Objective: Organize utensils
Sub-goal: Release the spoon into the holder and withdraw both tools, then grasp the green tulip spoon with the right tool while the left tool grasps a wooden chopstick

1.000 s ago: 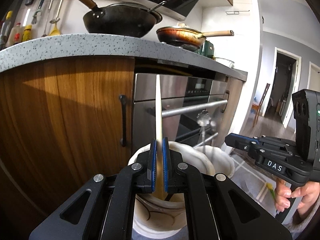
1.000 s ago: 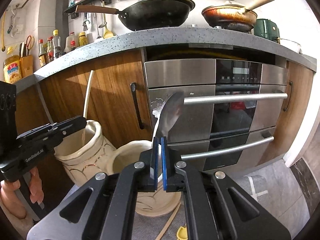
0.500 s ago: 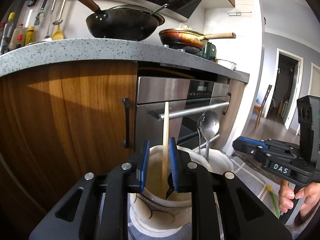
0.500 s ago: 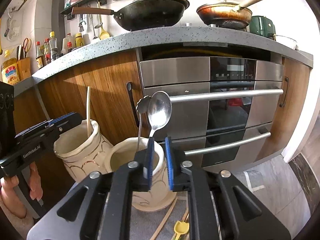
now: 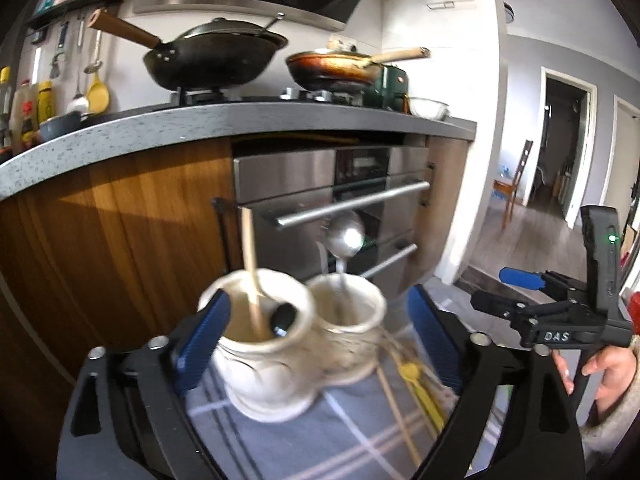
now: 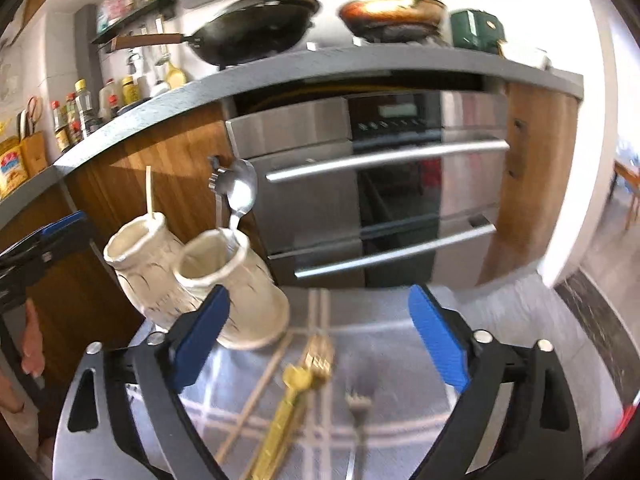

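With both the left gripper [image 5: 316, 328] and right gripper [image 6: 318, 336] spread wide and empty, I judge the next pick is best made among the yellow plastic utensil [image 6: 286, 412], small metal fork [image 6: 358, 402] and wooden chopsticks [image 6: 256, 392] lying on the grey checked cloth [image 6: 384, 336] just in front of the two cream ceramic holders [image 6: 236, 280], closing squarely across one handle.

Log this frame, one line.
left gripper: open | right gripper: open | wooden chopstick: left white ceramic jar | steel spoon: right white ceramic jar
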`<state>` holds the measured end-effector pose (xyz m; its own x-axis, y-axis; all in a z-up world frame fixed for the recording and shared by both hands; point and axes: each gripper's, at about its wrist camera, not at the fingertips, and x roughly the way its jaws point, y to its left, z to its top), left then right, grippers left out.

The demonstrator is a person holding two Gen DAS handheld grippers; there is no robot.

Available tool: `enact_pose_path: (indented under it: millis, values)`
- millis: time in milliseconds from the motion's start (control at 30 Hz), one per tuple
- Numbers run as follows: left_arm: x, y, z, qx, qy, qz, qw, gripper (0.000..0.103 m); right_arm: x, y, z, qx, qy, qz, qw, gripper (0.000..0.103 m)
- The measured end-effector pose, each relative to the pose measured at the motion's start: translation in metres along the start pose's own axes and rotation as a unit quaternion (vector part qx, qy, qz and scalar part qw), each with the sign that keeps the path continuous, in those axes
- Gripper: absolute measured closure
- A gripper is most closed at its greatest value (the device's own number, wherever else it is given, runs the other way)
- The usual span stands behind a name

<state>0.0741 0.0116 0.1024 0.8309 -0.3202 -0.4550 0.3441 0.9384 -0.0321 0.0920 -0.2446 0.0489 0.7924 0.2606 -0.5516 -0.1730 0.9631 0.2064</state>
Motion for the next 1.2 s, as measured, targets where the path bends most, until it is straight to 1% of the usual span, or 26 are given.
enact_pose_path:
  millis: [100, 233, 333, 433, 500, 567, 633, 667, 700, 733, 767, 833, 867, 933, 1033, 1200]
  values:
    - [0.001, -0.019, -0.008, -0.002, 0.018, -0.015, 0.9997, 0.01, -0.003, -0.018, -0.013, 0.023, 0.012, -0.016, 1.0, 0.009]
    - [0.01, -0.035, -0.032, -0.026, 0.043, -0.034, 0.9982, 0.009, 0.003, -0.033, -0.031, 0.05, 0.033, -0.026, 0.998, 0.009]
    - [0.02, -0.034, -0.053, -0.045, 0.063, -0.043, 0.9961, 0.009, 0.012, -0.027, -0.046, 0.038, 0.052, -0.027, 0.998, 0.009]
    - [0.031, -0.027, -0.073, -0.056, 0.085, -0.037, 0.9941, 0.009, 0.02, -0.015, -0.06, 0.017, 0.068, -0.021, 0.997, 0.009]
    - [0.035, -0.022, -0.08, -0.062, 0.095, -0.036, 0.9929, 0.009, 0.025, -0.006, -0.067, 0.004, 0.075, -0.017, 0.997, 0.011]
    - [0.037, -0.018, -0.088, -0.064, 0.103, -0.039, 0.9919, 0.009, 0.029, 0.003, -0.074, -0.012, 0.083, -0.014, 0.996, 0.017]
    - [0.039, -0.018, -0.091, -0.054, 0.108, -0.037, 0.992, 0.009, 0.035, 0.013, -0.079, -0.031, 0.09, -0.015, 0.995, 0.031]
    - [0.039, -0.019, -0.092, -0.049, 0.11, -0.034, 0.9921, 0.009, 0.037, 0.019, -0.081, -0.039, 0.092, -0.012, 0.995, 0.035]
    - [0.039, -0.02, -0.093, -0.044, 0.11, -0.035, 0.9923, 0.009, 0.04, 0.022, -0.082, -0.045, 0.094, -0.011, 0.995, 0.045]
    - [0.038, -0.021, -0.094, -0.042, 0.109, -0.039, 0.9924, 0.009, 0.043, 0.027, -0.083, -0.051, 0.097, -0.009, 0.994, 0.052]
    - [0.038, -0.022, -0.094, -0.04, 0.109, -0.042, 0.9923, 0.009, 0.046, 0.031, -0.084, -0.056, 0.1, -0.007, 0.993, 0.055]
    - [0.037, -0.023, -0.095, -0.036, 0.107, -0.049, 0.9924, 0.009, 0.053, 0.04, -0.085, -0.067, 0.104, -0.001, 0.992, 0.067]
    - [0.037, -0.024, -0.095, -0.032, 0.107, -0.051, 0.9925, 0.009, 0.055, 0.044, -0.085, -0.071, 0.106, -0.001, 0.992, 0.068]
    - [0.037, -0.025, -0.097, -0.027, 0.111, -0.052, 0.9921, 0.009, 0.061, 0.052, -0.087, -0.082, 0.111, 0.0, 0.99, 0.075]
    - [0.037, -0.027, -0.099, -0.024, 0.115, -0.063, 0.9911, 0.009, 0.07, 0.058, -0.088, -0.088, 0.118, -0.008, 0.989, 0.08]
    - [0.034, -0.03, -0.101, -0.013, 0.114, -0.066, 0.9912, 0.009, 0.08, 0.059, -0.091, -0.079, 0.135, -0.008, 0.988, 0.083]
